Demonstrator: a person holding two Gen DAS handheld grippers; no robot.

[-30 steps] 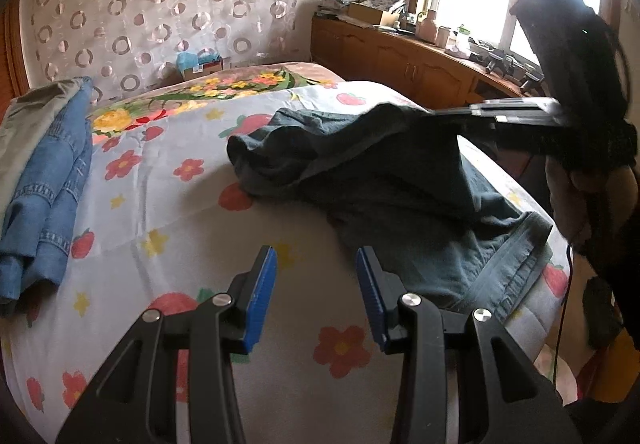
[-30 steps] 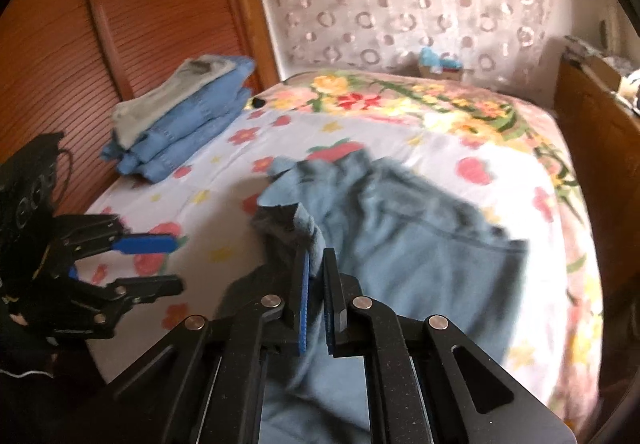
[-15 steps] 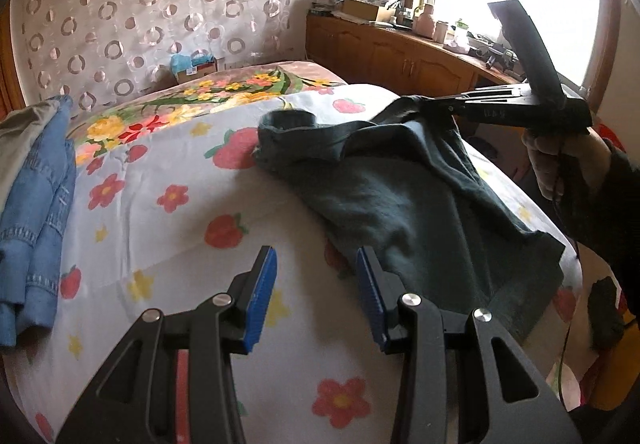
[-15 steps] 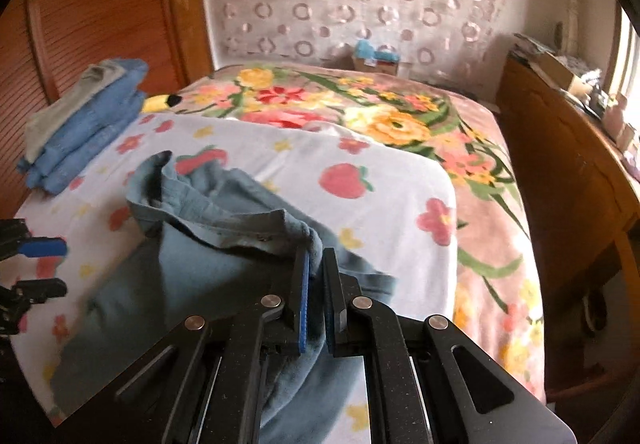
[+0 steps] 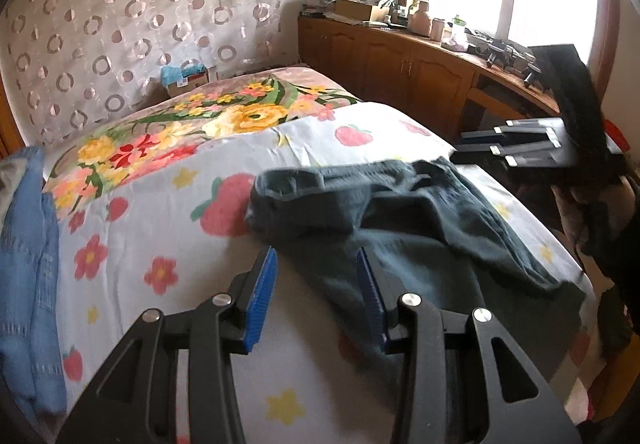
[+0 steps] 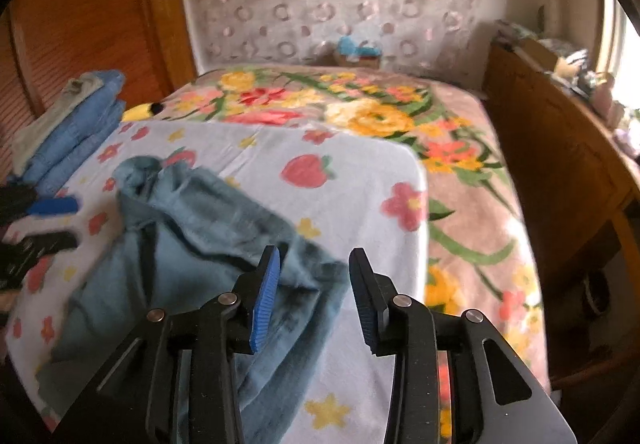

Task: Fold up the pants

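I see my left gripper (image 5: 316, 292) near me, its blue pads apart with nothing between them. The dark pants (image 5: 420, 228) lie crumpled on the flowery bed sheet (image 5: 168, 212). Folded blue jeans (image 5: 28, 264) sit far left. The right gripper (image 5: 520, 150) is at the right.

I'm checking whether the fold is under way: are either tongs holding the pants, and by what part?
Nothing is held. The right tongs are opening, pads clear of the pants; the left tongs stand open above them.
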